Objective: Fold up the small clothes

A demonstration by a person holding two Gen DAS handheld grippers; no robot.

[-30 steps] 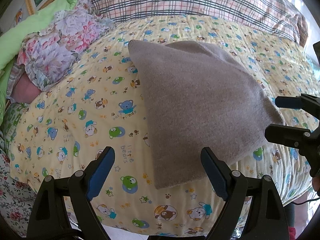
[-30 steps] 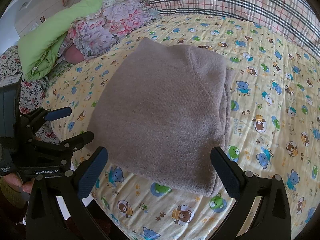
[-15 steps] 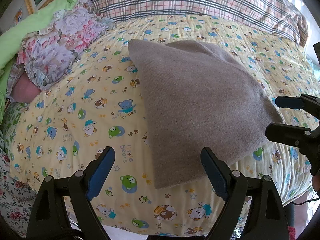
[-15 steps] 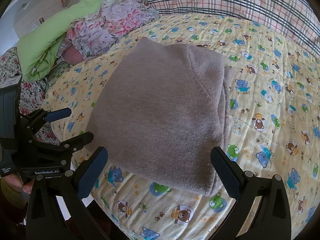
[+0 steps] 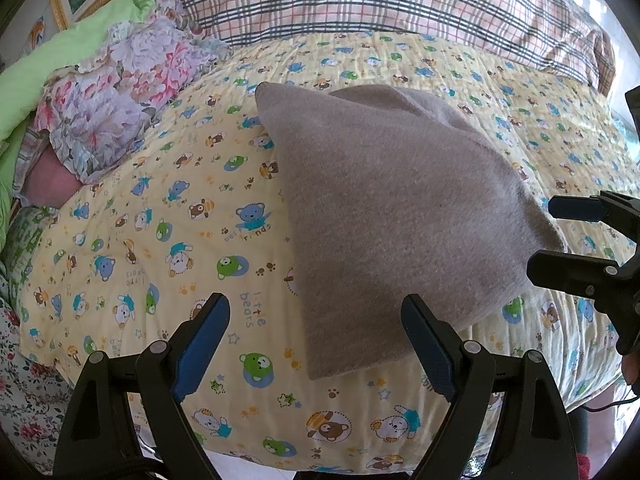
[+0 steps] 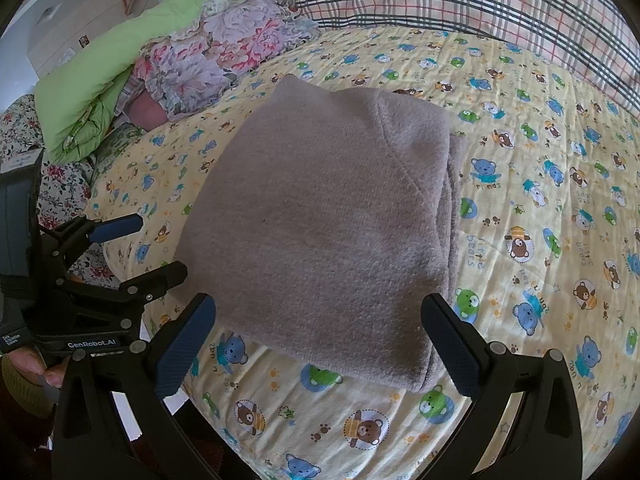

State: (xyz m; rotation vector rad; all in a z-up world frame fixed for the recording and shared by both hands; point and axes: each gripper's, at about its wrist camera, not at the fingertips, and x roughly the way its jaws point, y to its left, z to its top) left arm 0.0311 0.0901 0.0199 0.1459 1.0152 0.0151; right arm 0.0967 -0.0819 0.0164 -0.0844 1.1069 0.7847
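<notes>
A: Where do we stand with the grey garment (image 6: 320,220)?

B: It lies folded into a thick block on the bear-print quilt (image 6: 540,240), near the bed's front edge. Layered edges show along its right side, so we judge the folding largely done.

A: And our tongs?

B: Both are spread apart and hold nothing. Our left gripper (image 5: 316,344) hovers over the garment's near left corner; our right gripper (image 6: 320,336) straddles the near edge. We keep them low and wide, probably to smooth the block or take it by both corners.

A: Anything in our way?

B: Not close by. A flowered cloth (image 5: 120,108) and a green duvet (image 6: 120,64) are heaped far left, well apart, and a plaid blanket (image 5: 380,4) lies behind. The quilt's drop-off beneath the tongs is the one thing we'd watch.
</notes>
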